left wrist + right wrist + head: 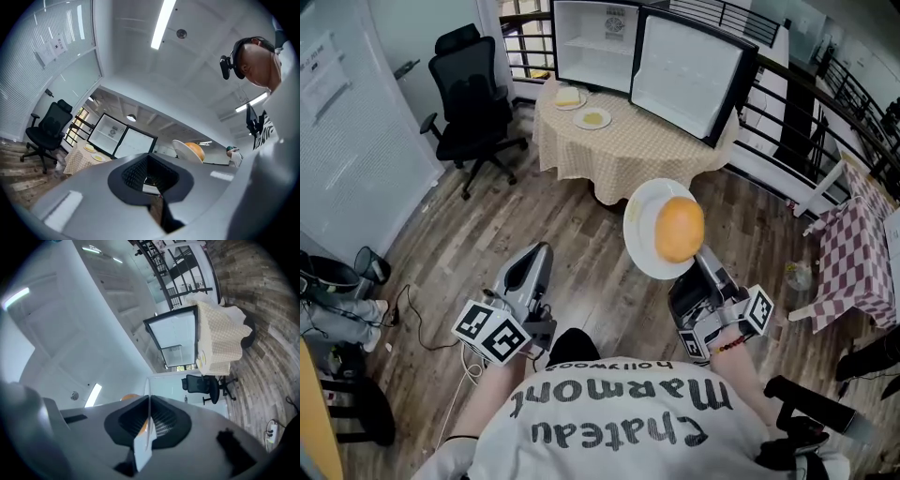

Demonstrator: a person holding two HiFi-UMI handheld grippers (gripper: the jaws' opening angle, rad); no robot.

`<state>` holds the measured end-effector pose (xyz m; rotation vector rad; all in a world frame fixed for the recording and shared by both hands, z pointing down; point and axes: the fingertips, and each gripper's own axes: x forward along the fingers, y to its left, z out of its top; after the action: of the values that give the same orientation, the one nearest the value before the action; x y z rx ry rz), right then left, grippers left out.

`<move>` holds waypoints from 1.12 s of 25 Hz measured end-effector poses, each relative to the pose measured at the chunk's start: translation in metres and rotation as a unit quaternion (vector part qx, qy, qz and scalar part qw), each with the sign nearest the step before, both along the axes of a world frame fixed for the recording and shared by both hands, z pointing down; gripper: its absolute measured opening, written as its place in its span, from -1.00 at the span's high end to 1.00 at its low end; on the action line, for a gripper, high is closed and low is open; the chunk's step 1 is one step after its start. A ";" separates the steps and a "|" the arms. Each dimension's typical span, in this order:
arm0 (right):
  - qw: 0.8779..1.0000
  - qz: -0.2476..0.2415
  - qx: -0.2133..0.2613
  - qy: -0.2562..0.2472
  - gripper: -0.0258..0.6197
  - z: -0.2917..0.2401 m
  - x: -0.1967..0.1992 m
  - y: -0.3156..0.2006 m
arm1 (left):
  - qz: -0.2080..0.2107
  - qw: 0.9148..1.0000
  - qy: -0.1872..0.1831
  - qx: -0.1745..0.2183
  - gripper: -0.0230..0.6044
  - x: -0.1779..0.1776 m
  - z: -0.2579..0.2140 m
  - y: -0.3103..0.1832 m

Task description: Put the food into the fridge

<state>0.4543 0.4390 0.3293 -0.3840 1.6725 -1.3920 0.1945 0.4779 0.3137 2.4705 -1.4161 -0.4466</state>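
My right gripper [701, 258] is shut on the rim of a white plate [639, 225] that carries a round orange food item [679, 228], held up over the wooden floor. In the right gripper view the plate's edge [146, 432] stands pinched between the jaws. My left gripper [536, 251] hangs to the plate's left, shut and holding nothing. The left gripper view shows the same plate [180, 149] off to its right. The open fridge [595, 42] stands at the far side, behind a round table [628, 141], with its door [689, 70] swung to the right.
Two small plates of food [569, 97] [592, 118] sit on the checked-cloth table. A black office chair [473, 98] stands at the left. A small red-checked table [853, 253] is at the right. A black railing [797, 103] runs behind the fridge.
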 end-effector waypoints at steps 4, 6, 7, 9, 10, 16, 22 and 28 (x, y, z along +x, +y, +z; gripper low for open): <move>1.000 -0.025 -0.010 0.006 0.84 0.006 -0.026 -0.011 | 0.009 1.000 -0.015 -0.006 0.91 -0.009 0.004 -0.008; 0.999 -0.032 -0.011 0.013 0.84 0.008 -0.038 -0.021 | 0.009 1.000 -0.018 -0.001 0.91 -0.016 0.004 -0.014; 0.999 -0.034 -0.010 0.013 0.84 0.008 -0.044 -0.027 | 0.009 1.000 -0.018 0.001 0.91 -0.020 0.004 -0.019; 0.999 -0.037 -0.011 0.010 0.84 0.008 -0.057 -0.041 | 0.012 1.000 -0.016 0.001 0.91 -0.029 0.005 -0.033; 0.999 -0.038 -0.014 0.011 0.84 0.009 -0.063 -0.048 | 0.013 1.000 -0.015 0.001 0.91 -0.034 0.005 -0.041; 0.999 -0.028 -0.028 0.024 0.84 0.011 -0.101 -0.101 | 0.017 1.000 -0.018 -0.007 0.91 -0.070 0.007 -0.096; 0.999 -0.007 -0.028 0.028 0.84 -0.004 -0.140 -0.155 | 0.038 0.999 -0.012 -0.015 0.91 -0.115 -0.008 -0.157; 0.999 0.021 -0.018 0.027 0.84 -0.010 -0.173 -0.204 | 0.062 0.998 -0.010 -0.006 0.91 -0.155 -0.014 -0.214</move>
<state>0.2809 0.2347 0.3188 -0.4778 1.6754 -1.3943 0.0399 0.2636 0.2993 2.5421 -1.2590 -0.3859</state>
